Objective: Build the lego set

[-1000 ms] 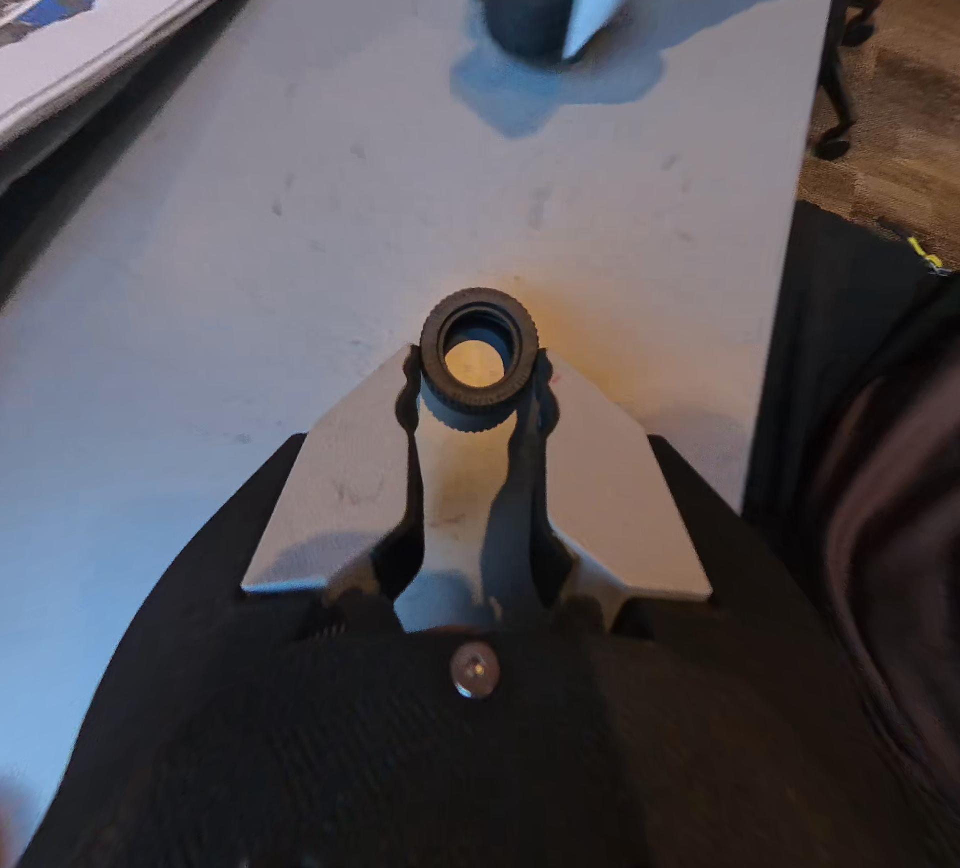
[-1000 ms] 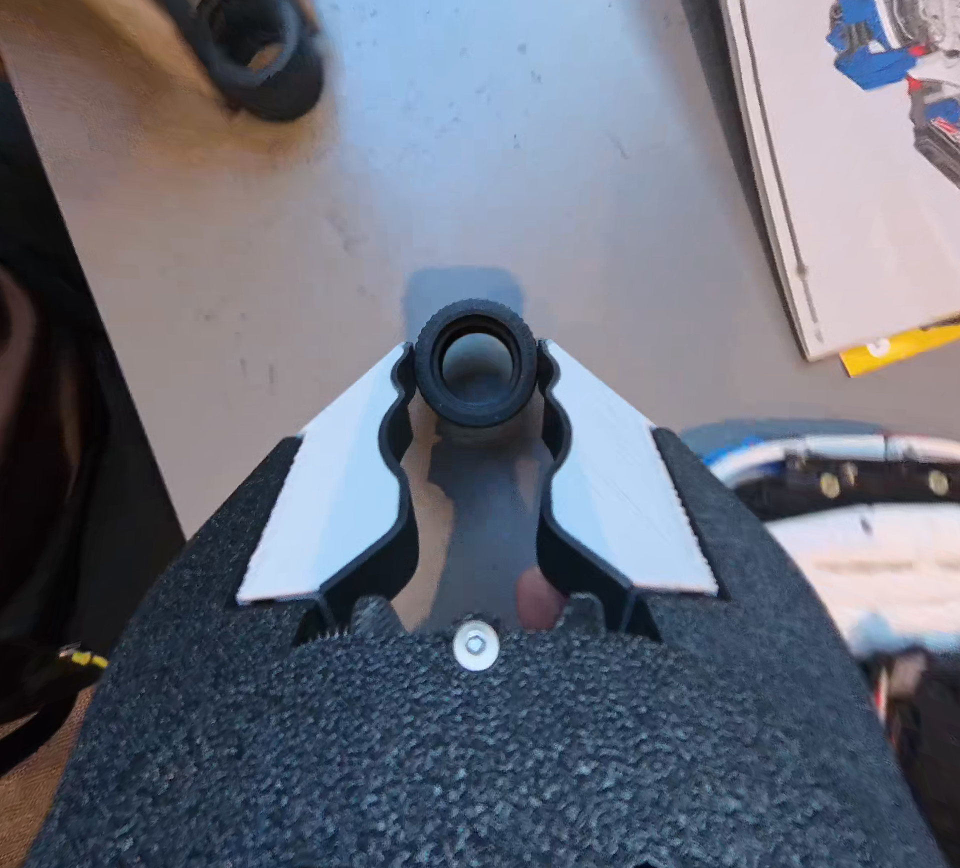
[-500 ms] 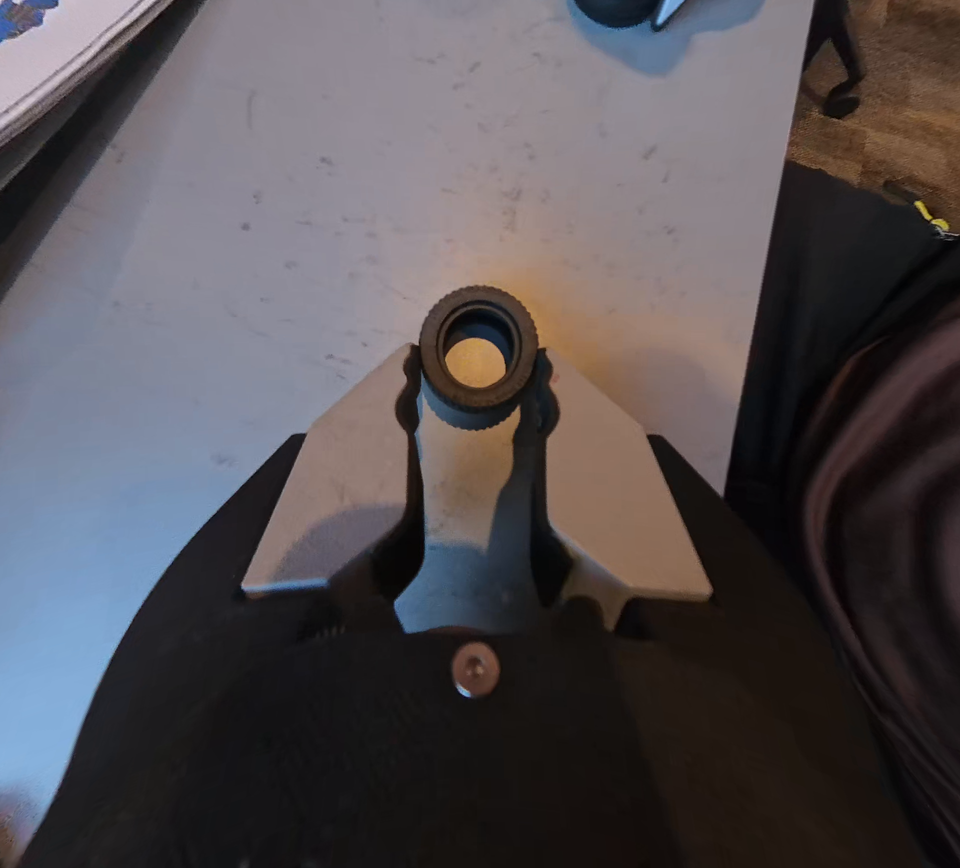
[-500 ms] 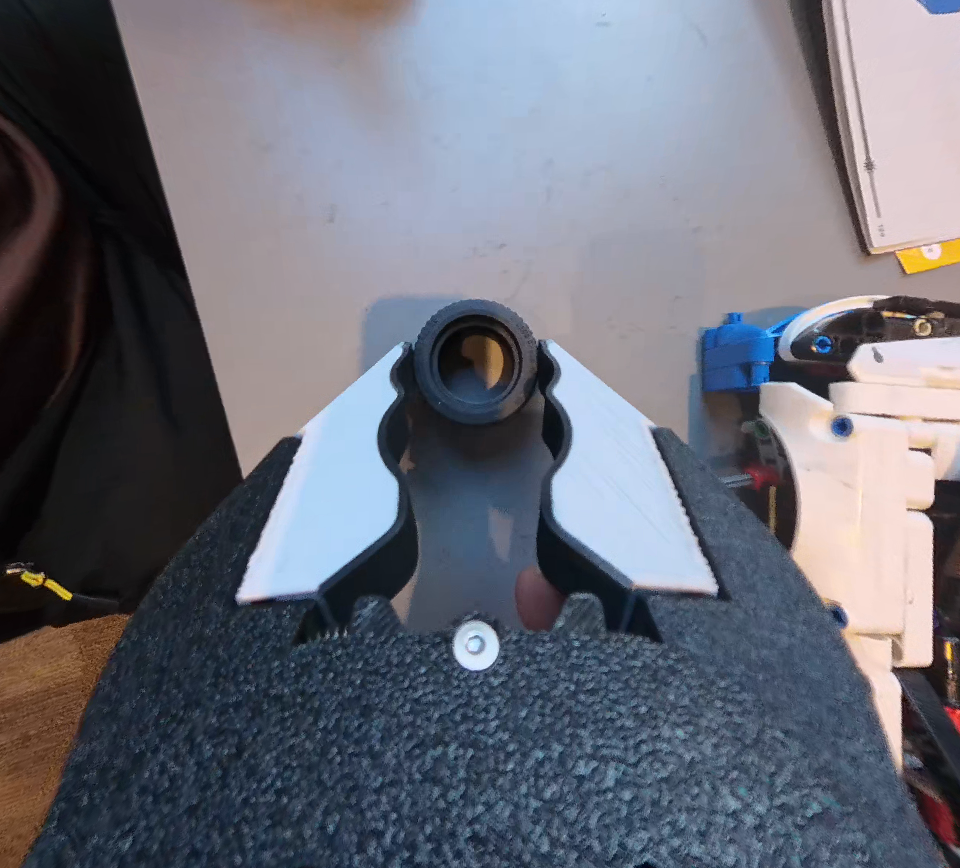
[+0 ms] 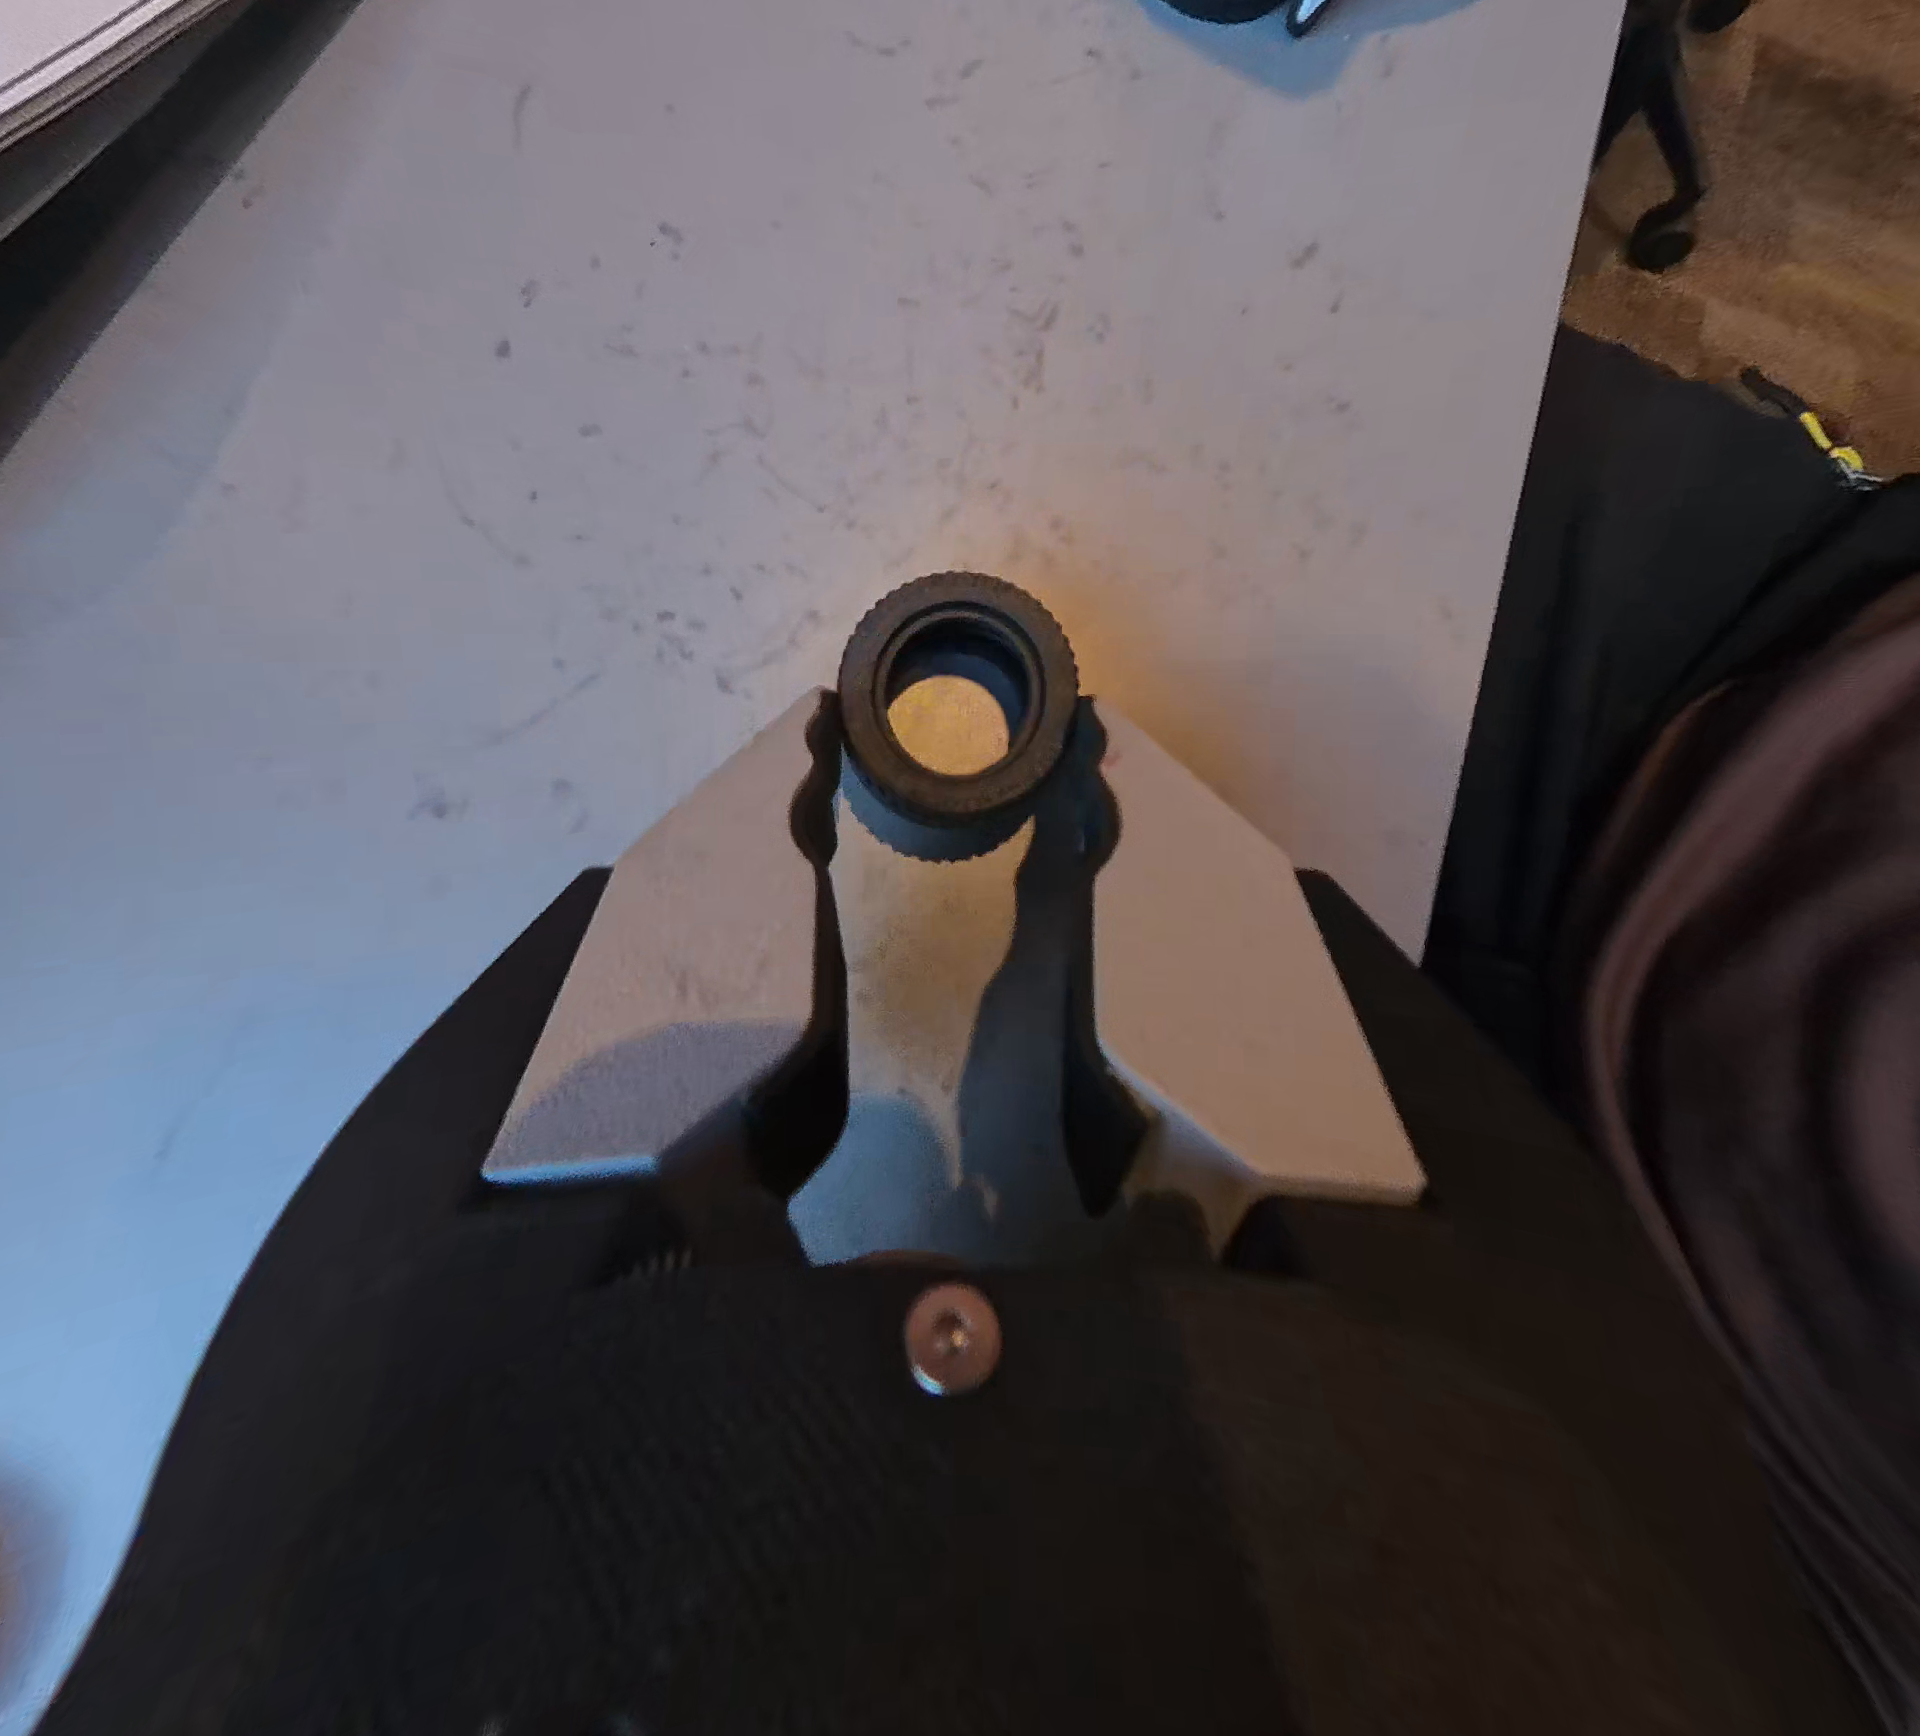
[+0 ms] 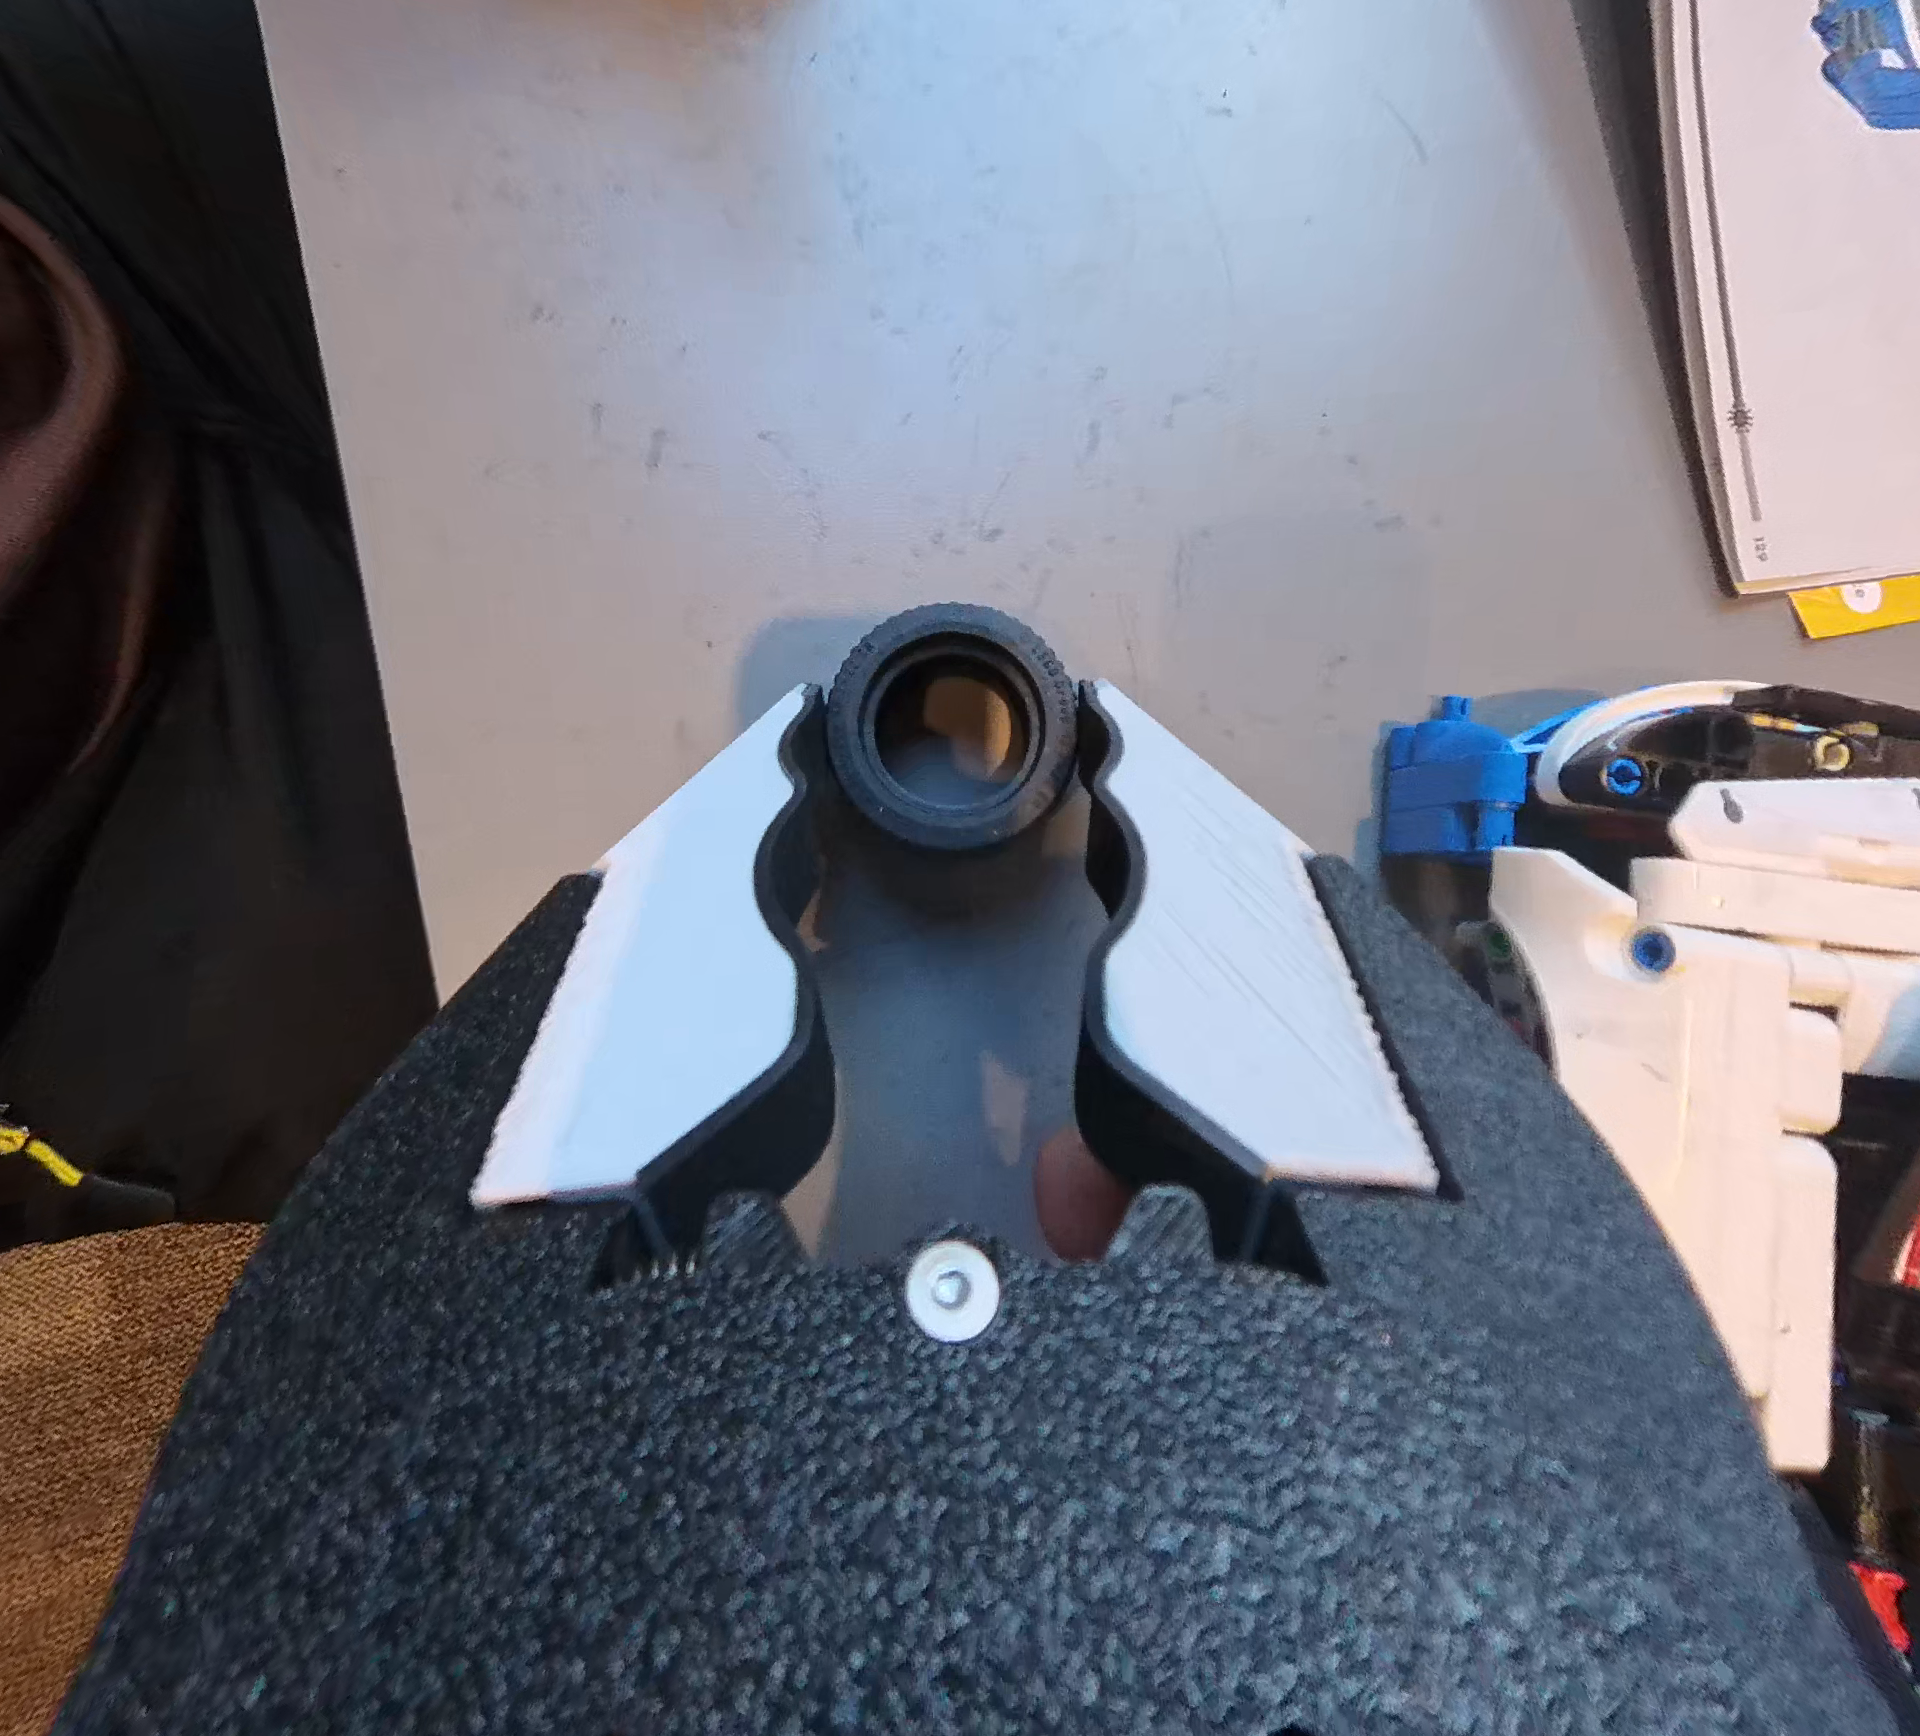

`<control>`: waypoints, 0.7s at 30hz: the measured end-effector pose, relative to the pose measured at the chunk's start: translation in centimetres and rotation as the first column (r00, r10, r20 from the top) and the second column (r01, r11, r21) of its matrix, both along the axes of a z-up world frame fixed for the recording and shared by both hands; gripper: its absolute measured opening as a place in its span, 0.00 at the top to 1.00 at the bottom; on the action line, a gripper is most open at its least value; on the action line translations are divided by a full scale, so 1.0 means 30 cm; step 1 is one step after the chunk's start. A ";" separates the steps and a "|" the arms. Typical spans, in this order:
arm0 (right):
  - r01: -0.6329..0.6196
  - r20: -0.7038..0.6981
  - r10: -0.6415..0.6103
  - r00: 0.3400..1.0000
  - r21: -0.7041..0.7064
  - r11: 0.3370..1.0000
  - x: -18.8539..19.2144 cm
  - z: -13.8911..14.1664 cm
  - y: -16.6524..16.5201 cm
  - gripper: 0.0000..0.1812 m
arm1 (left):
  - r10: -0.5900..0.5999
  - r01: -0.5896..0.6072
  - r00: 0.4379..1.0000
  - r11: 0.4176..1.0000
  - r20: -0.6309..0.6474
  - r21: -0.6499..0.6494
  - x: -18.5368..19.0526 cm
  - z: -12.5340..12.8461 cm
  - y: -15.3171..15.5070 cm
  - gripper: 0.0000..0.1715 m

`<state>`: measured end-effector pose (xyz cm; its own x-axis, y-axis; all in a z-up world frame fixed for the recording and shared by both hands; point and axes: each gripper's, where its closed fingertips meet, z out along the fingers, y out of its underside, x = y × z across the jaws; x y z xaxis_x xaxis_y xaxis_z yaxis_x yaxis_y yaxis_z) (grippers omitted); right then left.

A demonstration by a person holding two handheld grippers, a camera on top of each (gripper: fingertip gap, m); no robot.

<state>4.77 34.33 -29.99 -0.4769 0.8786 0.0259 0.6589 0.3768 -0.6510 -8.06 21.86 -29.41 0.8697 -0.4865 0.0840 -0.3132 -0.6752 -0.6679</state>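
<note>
Left gripper [image 5: 958,756]: I have it closed on a small black tyre [image 5: 958,707], pinched by the tread between the fingertips, its hole facing up so I see the table [image 5: 727,284] through it. It hangs above the table, close to the near edge beside my dark clothing [image 5: 1714,855].

Right gripper [image 6: 951,751]: closed the same way on a second tyre [image 6: 951,730], clamped across the tread at the very tips. In the left wrist view this pair sits toward the table's far end, by the same long edge.

Booklet [image 6: 1787,180]: an open instruction booklet lies at the table's right edge in the right wrist view, with a yellow sheet [image 6: 1860,600] poking out beneath its corner.

Model [image 6: 1662,1011]: a part-built white, black and blue vehicle rests at the right edge, below the booklet and just beside my right gripper.

Handling: I judge both tyres light, soft and rubbery — they will squash under a hard squeeze and spring back, so a gentle grip is enough. The ribbed tread gives good friction; slipping seems unlikely.

Where to hold: across the tread, as now, leaving the hole free for a wheel hub to push in.

Risk: gripped at the extreme tips, a tyre could twist or pop out when pressed onto a hub — I would push straight along the hole.
</note>
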 end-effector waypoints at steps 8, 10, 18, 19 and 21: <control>0.005 -0.008 -0.005 1.000 0.004 1.000 -0.008 0.002 -0.012 0.73 | 0.014 -0.014 1.000 1.000 -0.005 0.012 -0.013 0.000 -0.004 0.76; -0.011 -0.015 0.011 1.000 -0.007 1.000 -0.012 0.009 -0.025 0.73 | 0.019 -0.019 1.000 1.000 -0.011 0.000 -0.014 0.002 -0.009 0.76; -0.022 -0.016 0.022 1.000 0.012 1.000 -0.010 0.002 -0.031 0.73 | 0.041 -0.042 0.998 0.999 -0.050 -0.022 -0.051 0.001 -0.027 0.76; -0.022 -0.019 0.022 1.000 0.014 1.000 -0.010 0.003 -0.031 0.73 | 0.037 -0.039 0.998 0.999 -0.055 -0.023 -0.051 0.001 -0.027 0.76; -0.019 -0.022 0.020 1.000 0.016 1.000 -0.011 0.003 -0.030 0.73 | 0.036 -0.038 0.997 0.999 -0.062 -0.026 -0.053 0.002 -0.027 0.76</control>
